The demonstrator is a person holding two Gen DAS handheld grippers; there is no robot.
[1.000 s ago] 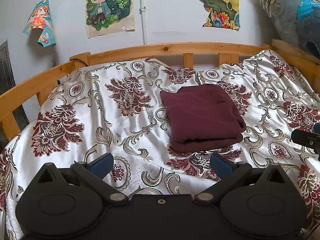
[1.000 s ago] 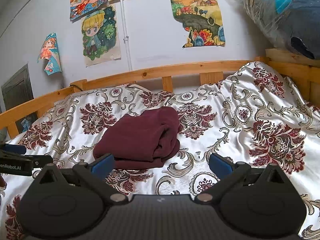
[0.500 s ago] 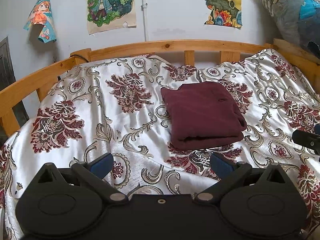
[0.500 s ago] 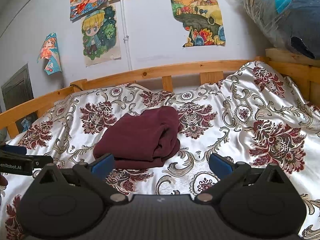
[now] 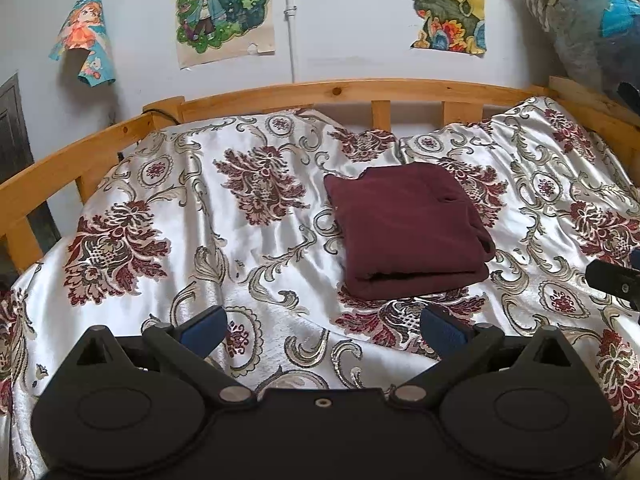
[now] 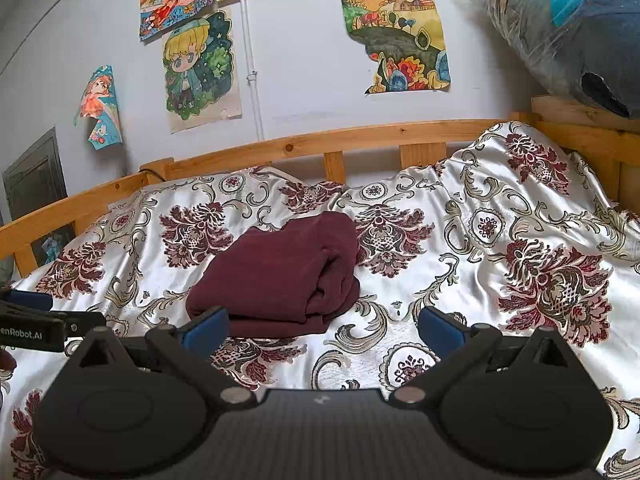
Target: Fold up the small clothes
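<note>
A dark maroon garment lies folded into a thick rectangle on the flowered bedspread; its layered edges face the near side. In the right wrist view the same garment sits left of centre. My left gripper hovers open over the bedspread, short of the garment and slightly left of it, holding nothing. My right gripper is open too, with its left blue pad near the garment's front edge. Each gripper shows at the edge of the other's view: the right one, the left one.
A wooden bed rail runs along the back and both sides. Cartoon posters hang on the white wall. A plastic-wrapped bundle of bedding rests on the raised frame at the far right. The bedspread is rumpled near the right side.
The left wrist view has shifted slightly, so the garment sits a little higher in it. The right gripper and the garment have stayed put. Both grippers remain open.
</note>
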